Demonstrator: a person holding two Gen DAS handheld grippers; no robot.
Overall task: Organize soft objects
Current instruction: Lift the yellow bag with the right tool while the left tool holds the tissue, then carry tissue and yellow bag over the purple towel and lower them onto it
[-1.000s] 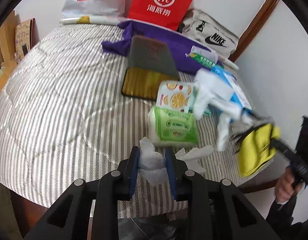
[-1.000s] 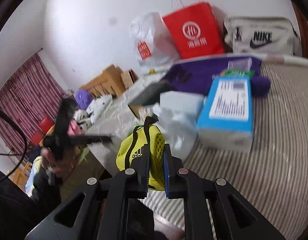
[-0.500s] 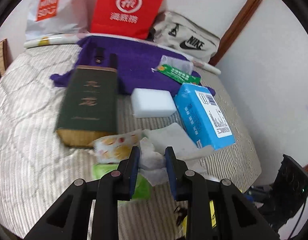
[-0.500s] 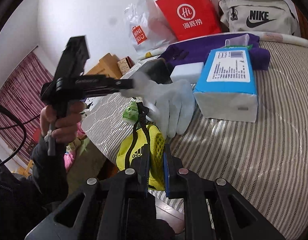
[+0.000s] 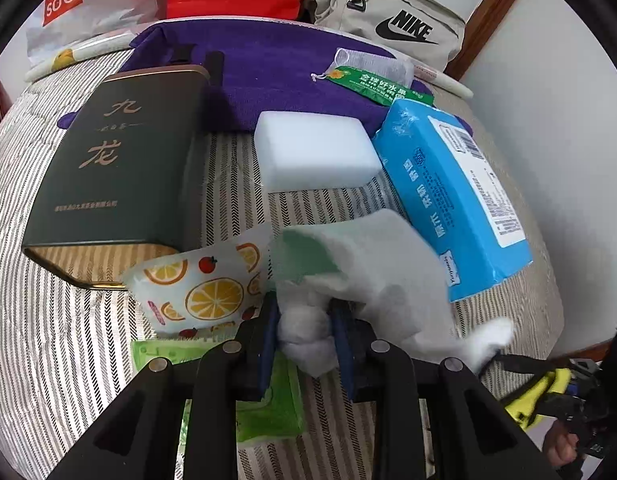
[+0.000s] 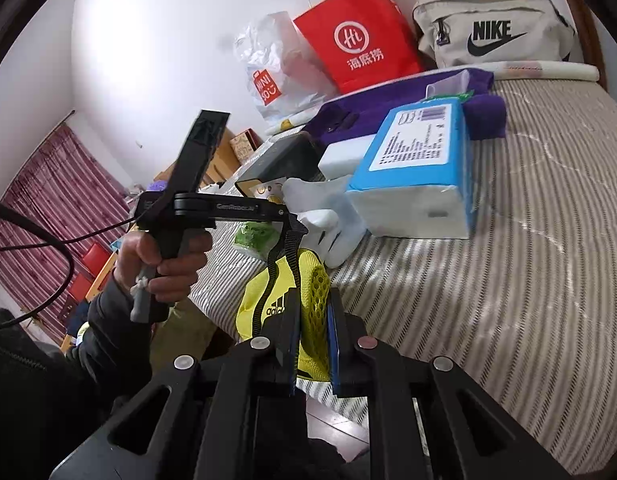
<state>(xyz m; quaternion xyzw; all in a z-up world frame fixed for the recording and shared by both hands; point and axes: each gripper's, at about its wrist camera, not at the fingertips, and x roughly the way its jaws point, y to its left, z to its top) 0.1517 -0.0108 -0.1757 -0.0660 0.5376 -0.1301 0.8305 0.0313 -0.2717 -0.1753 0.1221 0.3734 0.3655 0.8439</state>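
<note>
Striped bed crowded near its edge: left gripper pinching the white glove, right gripper clamped on the yellow mesh bag (dangling fingers could snag the blue tissue pack).

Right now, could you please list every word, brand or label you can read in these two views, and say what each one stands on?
"NIKE": beige fabric bag.
"海底捞" and "Hi": red paper bag.
"MINISO": white plastic bag.
"九龙": dark green tin box.
"adidas": yellow mesh pouch in the right gripper.
"全球好水果": green tag.
Blue tissue pack: print and barcode too small to read.
Green wipes pack: print unreadable.
</note>
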